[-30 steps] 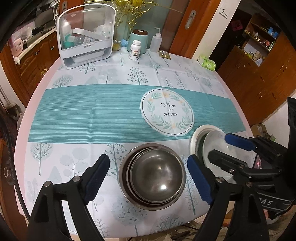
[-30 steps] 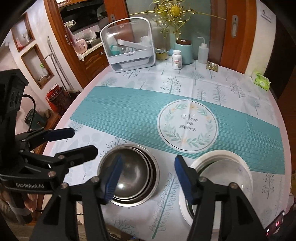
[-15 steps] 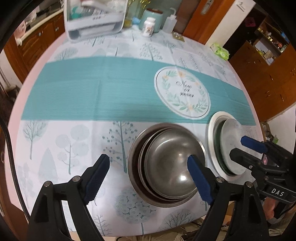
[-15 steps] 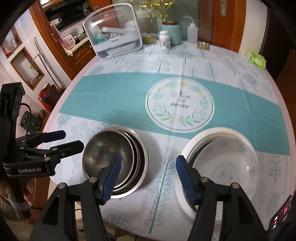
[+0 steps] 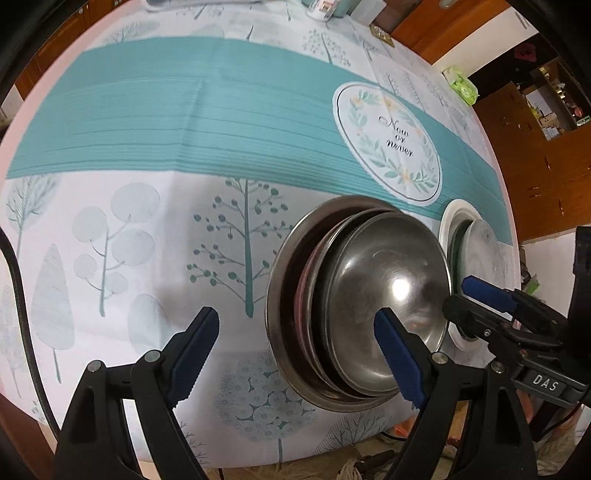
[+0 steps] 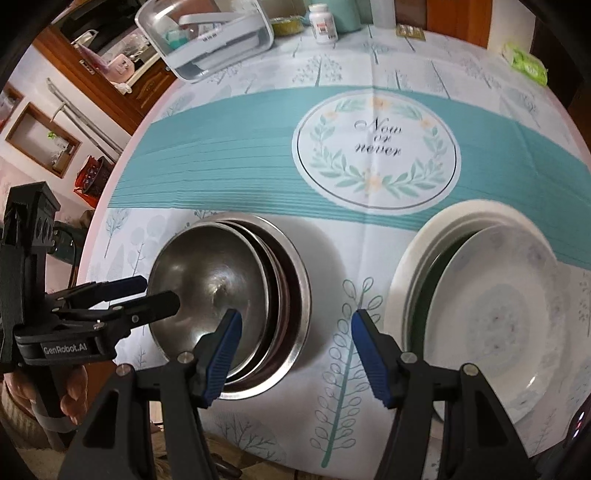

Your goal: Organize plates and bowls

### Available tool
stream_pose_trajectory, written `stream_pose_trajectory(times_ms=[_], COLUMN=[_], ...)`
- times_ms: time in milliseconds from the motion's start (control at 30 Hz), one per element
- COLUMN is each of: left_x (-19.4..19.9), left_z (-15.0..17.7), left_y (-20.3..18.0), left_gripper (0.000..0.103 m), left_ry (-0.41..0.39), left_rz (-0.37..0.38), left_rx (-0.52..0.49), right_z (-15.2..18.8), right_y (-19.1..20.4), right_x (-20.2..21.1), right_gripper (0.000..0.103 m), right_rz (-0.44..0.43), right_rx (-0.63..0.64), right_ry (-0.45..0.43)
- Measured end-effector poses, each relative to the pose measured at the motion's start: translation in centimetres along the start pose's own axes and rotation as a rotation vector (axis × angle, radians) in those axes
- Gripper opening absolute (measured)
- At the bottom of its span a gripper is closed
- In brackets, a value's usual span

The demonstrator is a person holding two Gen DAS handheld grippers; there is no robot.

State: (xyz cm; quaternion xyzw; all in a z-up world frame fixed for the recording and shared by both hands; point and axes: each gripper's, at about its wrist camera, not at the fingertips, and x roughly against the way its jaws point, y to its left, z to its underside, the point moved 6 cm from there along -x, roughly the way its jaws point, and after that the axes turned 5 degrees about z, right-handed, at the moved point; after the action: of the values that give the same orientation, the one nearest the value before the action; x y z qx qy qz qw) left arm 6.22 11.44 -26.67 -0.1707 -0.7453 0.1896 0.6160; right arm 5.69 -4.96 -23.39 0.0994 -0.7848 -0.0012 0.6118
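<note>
Left tool (image 5: 295, 350) points steeply down, jaws spread wide with nothing gripped. Right tool (image 6: 295, 354) points steeply down too, jaws parted and empty.

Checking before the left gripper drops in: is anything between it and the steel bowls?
Nothing visible. The left gripper is open over bare tablecloth, one finger over the steel bowl stack.

A round surface under a tree-print tablecloth (image 6: 258, 177) carries nested steel bowls (image 6: 225, 295) at 7 o'clock, stacked white plates (image 6: 495, 317) at 4, a clear bin (image 6: 207, 33) at 11.
</note>
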Motion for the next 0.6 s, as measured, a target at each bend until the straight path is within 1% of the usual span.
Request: stream_pose_trajectory(times_ms=[100, 167, 200, 267, 300, 367, 433, 467, 500, 533, 567, 600], left_x=[-0.6, -1.1, -1.2, -1.7, -1.8, -2.1, -2.3, -2.4, -2.5, -2.5, -2.5, -2.5], left_z=[0.0, 0.0, 0.0, 0.0, 0.0, 0.0, 0.0, -0.1, -0.1, -0.1, -0.1, -0.1], left_y=[0.1, 0.0, 0.0, -0.1, -0.1, -0.1, -0.3, -0.4, -0.5, -0.5, -0.6, -0.7], left_gripper=[0.081, 0.069, 0.066, 0.057, 0.055, 0.044, 0.04, 0.038, 0.038, 0.038, 0.038, 0.038], left_ry=[0.025, 0.046, 0.054, 0.075, 0.082, 0.098, 0.113, 0.117, 0.121, 0.124, 0.128, 0.132], left_rz=[0.013, 0.025, 0.029, 0.029, 0.028, 0.032, 0.056, 0.061, 0.056, 0.05, 0.044, 0.038], left_rx=[0.008, 0.004, 0.003, -0.002, -0.004, -0.001, 0.005, 0.005, 0.001, -0.005, -0.012, -0.02], right_z=[0.2, 0.2, 0.2, 0.3, 0.3, 0.4, 0.4, 0.4, 0.4, 0.4, 0.4, 0.4], right_y=[-0.1, -0.4, -0.4, -0.6, -0.6, -0.6, -0.5, -0.4, -0.3, -0.1, 0.2, 0.3], right_x=[-1.0, -1.5, -1.7, -1.9, -1.9, -2.0, -2.1, -2.1, -2.1, -2.1, -2.1, -2.2], right_gripper=[0.062, 0.062, 0.062, 0.062, 0.06, 0.053, 0.048, 0.047, 0.044, 0.037, 0.033, 0.033], right_rz=[-0.017, -0.024, -0.029, -0.031, -0.03, -0.028, -0.032, -0.034, -0.037, -0.047, -0.06, -0.046], right_rx=[-0.037, -0.062, -0.074, -0.092, -0.099, -0.104, -0.106, -0.108, -0.107, -0.104, -0.101, -0.095], right_ry=[0.036, 0.054, 0.062, 0.067, 0.068, 0.076, 0.086, 0.089, 0.09, 0.092, 0.094, 0.098])
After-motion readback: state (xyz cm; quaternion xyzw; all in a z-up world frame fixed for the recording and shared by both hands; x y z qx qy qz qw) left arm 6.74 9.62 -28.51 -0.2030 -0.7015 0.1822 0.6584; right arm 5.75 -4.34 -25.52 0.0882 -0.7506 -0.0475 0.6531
